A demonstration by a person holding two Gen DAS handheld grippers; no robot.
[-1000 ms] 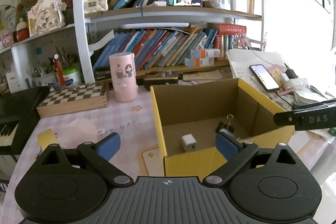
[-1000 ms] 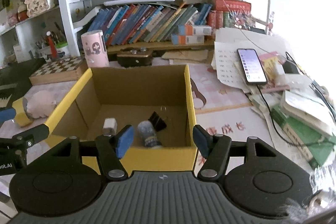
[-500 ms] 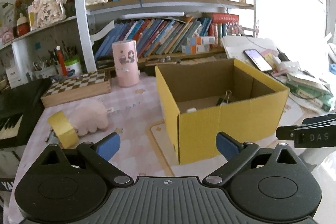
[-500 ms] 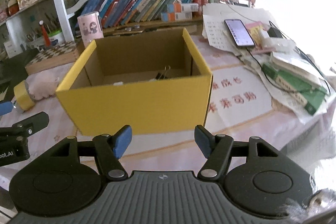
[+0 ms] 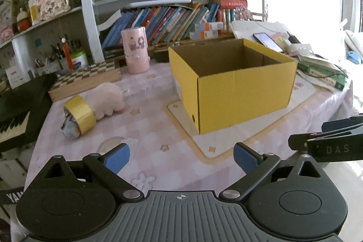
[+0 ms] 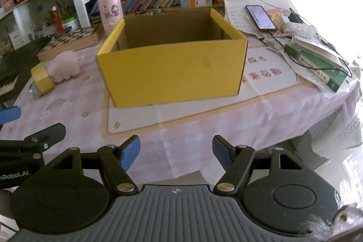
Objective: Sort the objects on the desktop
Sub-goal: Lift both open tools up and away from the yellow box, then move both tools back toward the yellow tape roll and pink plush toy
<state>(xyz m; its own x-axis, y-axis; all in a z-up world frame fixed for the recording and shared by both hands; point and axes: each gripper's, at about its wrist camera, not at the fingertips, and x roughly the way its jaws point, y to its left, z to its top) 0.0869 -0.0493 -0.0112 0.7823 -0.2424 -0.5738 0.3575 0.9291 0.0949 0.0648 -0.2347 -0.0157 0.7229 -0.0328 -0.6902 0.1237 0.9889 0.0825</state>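
Note:
A yellow cardboard box [image 5: 245,94] stands open on the pink tablecloth; it also shows in the right wrist view [image 6: 172,74]. Its contents are hidden from here. A yellow tape roll [image 5: 79,113] lies left of it against a pink plush toy [image 5: 109,99]; both show in the right wrist view, the roll [image 6: 42,79] and the plush [image 6: 64,65]. My left gripper [image 5: 181,157] is open and empty, near the table's front edge. My right gripper [image 6: 175,151] is open and empty, in front of the box.
A pink cup [image 5: 135,49], a chessboard box [image 5: 86,81] and a keyboard [image 5: 20,106] sit at the left and back. A phone [image 6: 259,17], papers and green books [image 6: 317,65] are piled at the right. A bookshelf stands behind.
Both grippers have pulled back and away from the box, from above its opening to low in front of it. The tape roll and plush have come into view.

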